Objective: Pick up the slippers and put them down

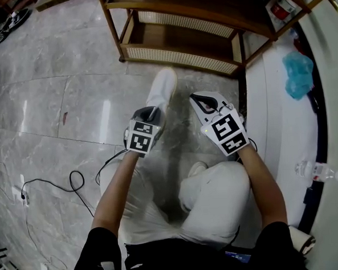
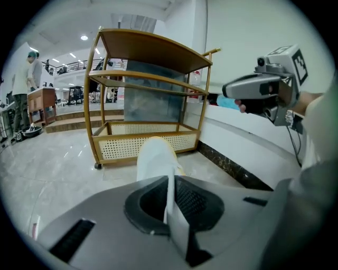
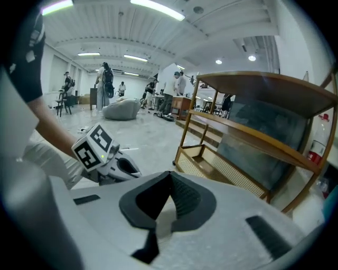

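Right now you are pinching the white slipper [image 1: 163, 85] by one thin edge with the left gripper [image 2: 170, 203]. Its jaws are pressing together on that strip and on nothing else. The slipper is sticking straight out ahead of the jaws, so its long axis is running along the line the gripper is pointing: away from you and somewhat downward, toe toward the wooden rack [image 1: 181, 55]. It is hanging in front of your knees over the marble floor [image 1: 53, 104], clear of the rack's bottom rail. Whether the toe is touching the floor I cannot tell.

The right gripper [image 3: 169, 184] is hovering just beside the slipper on its right. Its jaws are pressed together with nothing between them, so it is taking no part in the hold. The left hand alone is carrying the load.

The set-down is probably hinging on that downward slant. The toe is the far, low end, so it is likely meeting the floor first while the pinched edge is sitting higher at the jaws.

A small white shape [image 1: 197, 168] is showing by your right knee. I cannot tell whether it is the other slipper or your shoe.
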`<act>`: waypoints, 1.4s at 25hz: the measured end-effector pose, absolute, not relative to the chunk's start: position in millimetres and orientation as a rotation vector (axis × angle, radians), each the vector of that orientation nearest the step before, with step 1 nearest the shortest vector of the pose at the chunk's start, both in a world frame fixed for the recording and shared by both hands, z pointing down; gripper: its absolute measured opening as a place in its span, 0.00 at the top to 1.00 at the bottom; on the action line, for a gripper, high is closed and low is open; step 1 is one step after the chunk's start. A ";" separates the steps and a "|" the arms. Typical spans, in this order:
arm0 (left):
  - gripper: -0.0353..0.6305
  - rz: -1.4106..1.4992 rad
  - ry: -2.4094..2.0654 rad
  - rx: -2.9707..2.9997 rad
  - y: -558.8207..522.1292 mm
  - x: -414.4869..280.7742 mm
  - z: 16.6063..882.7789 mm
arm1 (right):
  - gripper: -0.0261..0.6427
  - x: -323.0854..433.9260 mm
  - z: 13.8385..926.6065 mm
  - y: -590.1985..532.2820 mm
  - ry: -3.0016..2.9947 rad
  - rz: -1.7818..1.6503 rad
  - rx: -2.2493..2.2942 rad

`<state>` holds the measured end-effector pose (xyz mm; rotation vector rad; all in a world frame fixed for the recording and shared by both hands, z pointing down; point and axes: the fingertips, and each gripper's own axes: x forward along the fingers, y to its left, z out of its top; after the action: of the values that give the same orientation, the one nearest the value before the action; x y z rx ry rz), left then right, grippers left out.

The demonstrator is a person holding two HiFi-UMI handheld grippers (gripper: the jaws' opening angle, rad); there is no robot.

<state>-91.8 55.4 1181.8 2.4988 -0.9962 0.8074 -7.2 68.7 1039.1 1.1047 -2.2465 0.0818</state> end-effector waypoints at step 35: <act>0.92 1.083 -0.752 2.380 116.4 -69.9 1341.0 | 0.98 18.8 1261.3 135.2 -2.047 0.512 0.891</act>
<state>-69.9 116.4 1341.0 2.3804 -0.7524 1.0830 18.8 135.2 1261.3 0.8906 -2.0466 0.5124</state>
